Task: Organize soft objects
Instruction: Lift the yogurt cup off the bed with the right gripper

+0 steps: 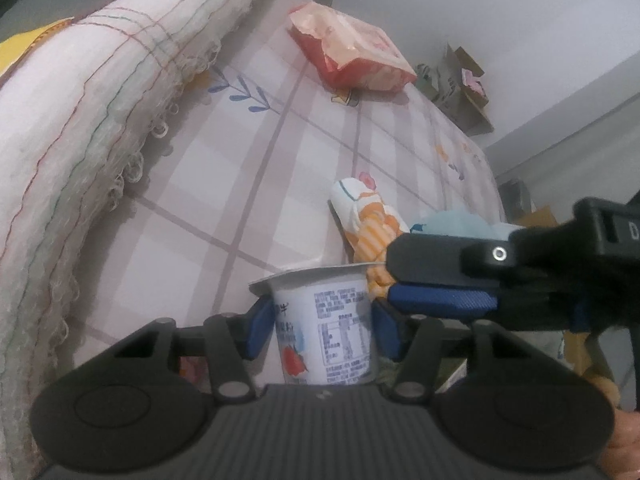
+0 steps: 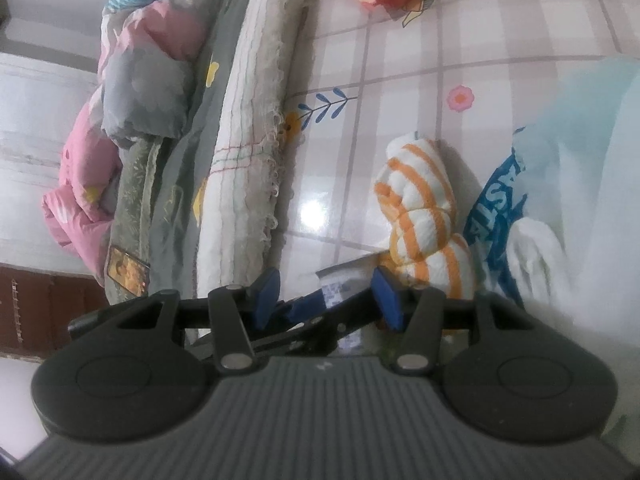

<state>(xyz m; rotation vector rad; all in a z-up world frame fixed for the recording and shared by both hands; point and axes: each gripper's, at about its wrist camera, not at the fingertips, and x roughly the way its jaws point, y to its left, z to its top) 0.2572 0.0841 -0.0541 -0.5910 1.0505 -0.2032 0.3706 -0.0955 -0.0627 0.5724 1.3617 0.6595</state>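
Squarely between the blue pads of the left gripper [image 1: 320, 316] stands a white plastic yogurt cup with a foil lid [image 1: 326, 304], hugged closely on both sides; cannot tell whether squeezed or merely bracketed. Rests on a pink-checked bed sheet [image 1: 240, 200]. Just beyond the right-hand pad lies a rolled white cloth with orange stripes [image 2: 424, 216]. Right gripper [image 2: 326, 296] spread apart, clasping nothing, its right finger just beside that roll.

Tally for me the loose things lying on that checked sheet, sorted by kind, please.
Yogurt cups: 1
Orange-striped rolled cloths: 1
Red-and-pink snack bags: 1
Pale blue bags with blue print: 1
Total: 4
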